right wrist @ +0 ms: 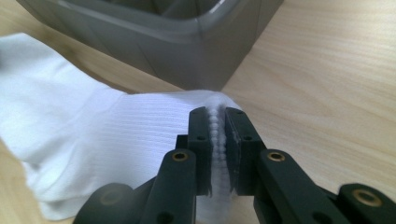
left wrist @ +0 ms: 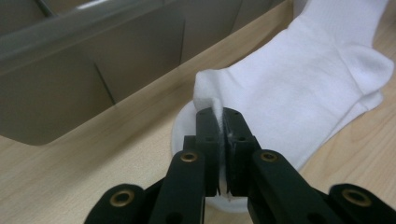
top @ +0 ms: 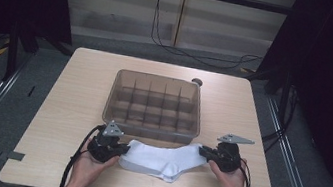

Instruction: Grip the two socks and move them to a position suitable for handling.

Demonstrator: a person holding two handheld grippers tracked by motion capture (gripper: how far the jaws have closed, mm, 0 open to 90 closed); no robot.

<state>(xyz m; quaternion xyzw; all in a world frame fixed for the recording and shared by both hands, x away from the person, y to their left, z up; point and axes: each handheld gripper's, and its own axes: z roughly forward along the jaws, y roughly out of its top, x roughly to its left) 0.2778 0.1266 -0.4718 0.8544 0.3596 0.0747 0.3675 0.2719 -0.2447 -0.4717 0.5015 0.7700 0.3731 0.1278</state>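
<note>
A white sock (top: 159, 159) lies stretched across the wooden table's near side, just in front of a grey divided bin (top: 115, 90). My left gripper (top: 124, 151) is shut on the sock's left end. In the left gripper view the jaws (left wrist: 219, 114) pinch a fold of the sock (left wrist: 299, 88), and a second white layer shows beneath. My right gripper (top: 203, 152) is shut on the right end. In the right gripper view its jaws (right wrist: 215, 114) clamp the ribbed cuff of the sock (right wrist: 116, 130), close to the bin's corner (right wrist: 187, 51).
The bin's front wall (left wrist: 70, 93) stands right behind the sock and holds several compartments. A small dark round object (top: 197, 82) sits at the bin's far right corner. Bare table (top: 79, 90) lies to both sides of the bin. Cables run across the floor beyond.
</note>
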